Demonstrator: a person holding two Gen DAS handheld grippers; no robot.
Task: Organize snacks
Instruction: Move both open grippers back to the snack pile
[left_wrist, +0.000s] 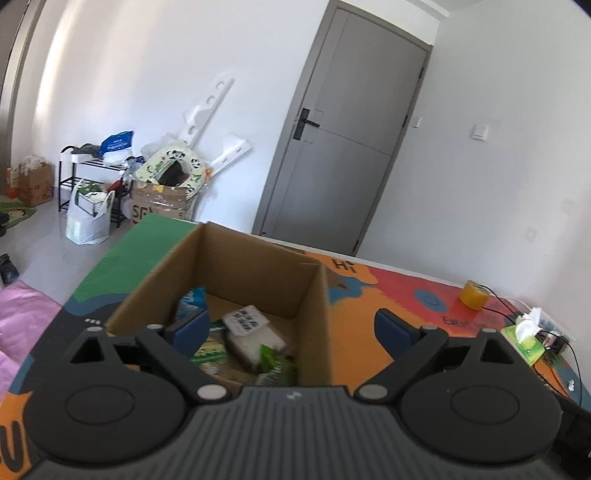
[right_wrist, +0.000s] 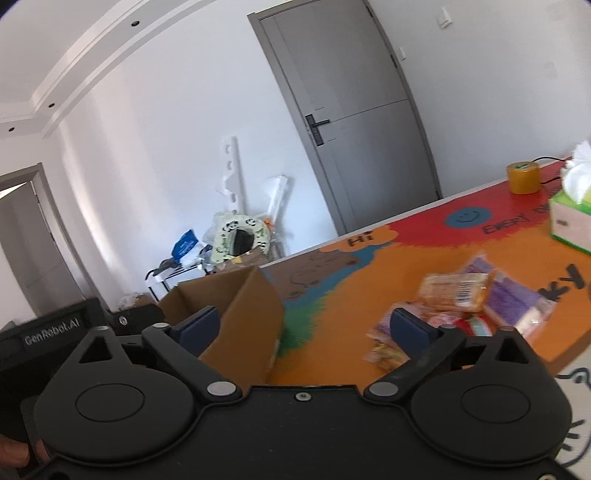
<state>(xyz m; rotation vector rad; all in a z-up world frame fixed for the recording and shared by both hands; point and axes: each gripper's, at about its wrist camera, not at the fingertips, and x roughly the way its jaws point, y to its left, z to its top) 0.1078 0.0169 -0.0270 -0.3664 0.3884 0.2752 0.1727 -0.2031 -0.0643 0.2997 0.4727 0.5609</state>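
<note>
1. Cardboard box (left_wrist: 229, 280): stands upright on the colourful table mat (left_wrist: 399, 295), its opening facing up and its flaps raised; seen from the left wrist, its long axis runs away from the camera toward the door (left_wrist: 343, 122).
2. Snack packets in the box (left_wrist: 255, 332): several lie on the box floor, a white packet with a printed label and green wrappers beside it, tilted at mixed angles.
3. Left gripper (left_wrist: 291, 325): jaws spread wide with nothing between the pads, poised over the near edge of the box.
4. Right gripper (right_wrist: 310, 325): jaws spread wide and empty, between the box (right_wrist: 240, 306) and the loose pile.
5. Loose snack pile (right_wrist: 465, 299): orange and purple packets lie flat on the mat (right_wrist: 351, 295), well apart from the box, with long sides running roughly across the right wrist view; blurred.
6. Tape roll (left_wrist: 474, 293) and tissue box (left_wrist: 524, 341): stand near the mat's far edge.
</note>
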